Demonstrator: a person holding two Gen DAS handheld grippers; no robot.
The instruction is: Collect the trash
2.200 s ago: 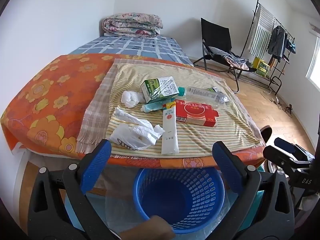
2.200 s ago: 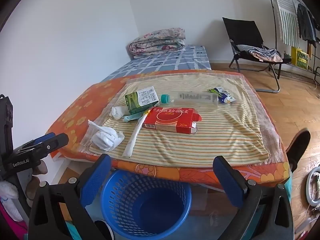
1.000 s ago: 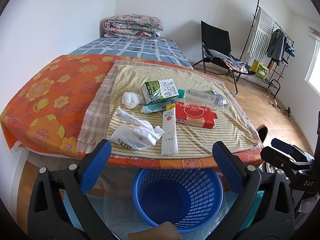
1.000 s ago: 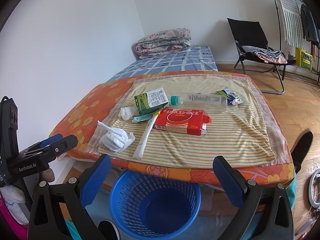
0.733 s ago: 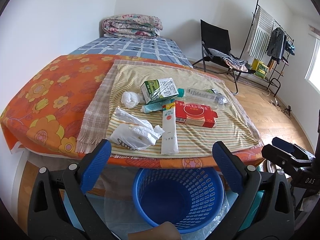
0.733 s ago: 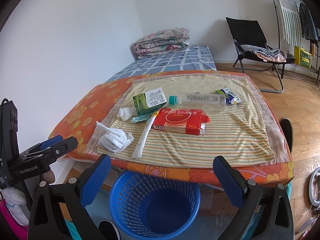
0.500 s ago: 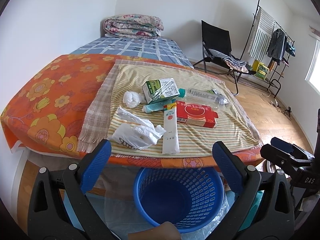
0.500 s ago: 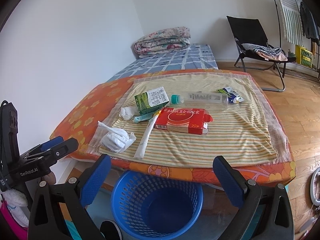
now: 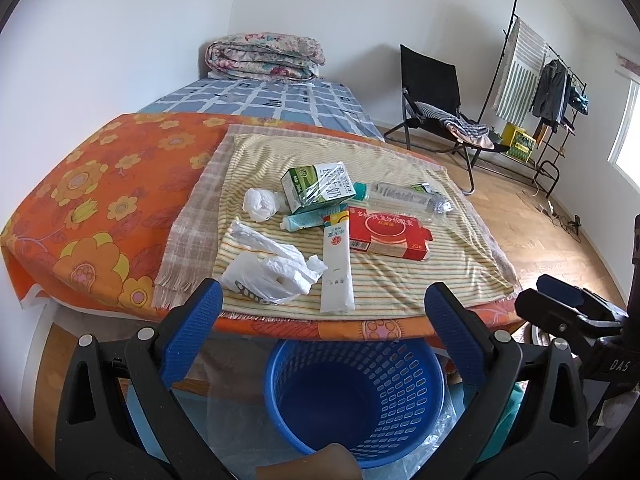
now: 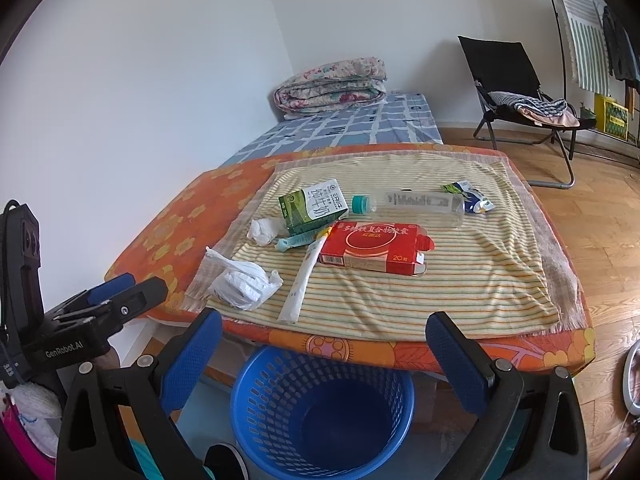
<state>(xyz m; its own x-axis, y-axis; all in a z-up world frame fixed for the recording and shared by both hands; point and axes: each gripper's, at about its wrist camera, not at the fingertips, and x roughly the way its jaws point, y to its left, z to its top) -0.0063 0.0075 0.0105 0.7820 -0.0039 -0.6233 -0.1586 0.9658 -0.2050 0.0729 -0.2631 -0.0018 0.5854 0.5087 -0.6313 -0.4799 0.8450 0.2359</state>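
Trash lies on a striped cloth (image 9: pixel 400 280) over the bed end: a crumpled white plastic bag (image 9: pixel 272 272), a white tube (image 9: pixel 338 268), a red carton (image 9: pixel 386 232), a green milk carton (image 9: pixel 318 192), a tissue wad (image 9: pixel 260 206), a clear bottle (image 9: pixel 404 198) and a small wrapper (image 10: pixel 468 194). An empty blue basket (image 9: pixel 356 392) stands on the floor below the bed edge. My left gripper (image 9: pixel 320 320) hangs open above the basket, short of the bag. My right gripper (image 10: pixel 320 340) is open too, holding nothing.
An orange flowered bedcover (image 9: pixel 100 200) spreads left of the cloth. A folded quilt (image 9: pixel 264 56) lies at the far end. A black folding chair (image 9: pixel 436 96) and a clothes rack (image 9: pixel 536 80) stand on the wooden floor to the right.
Both grippers have drifted slightly, and the view of the bed shifts a little. Nothing was grasped and the trash lies where it was.
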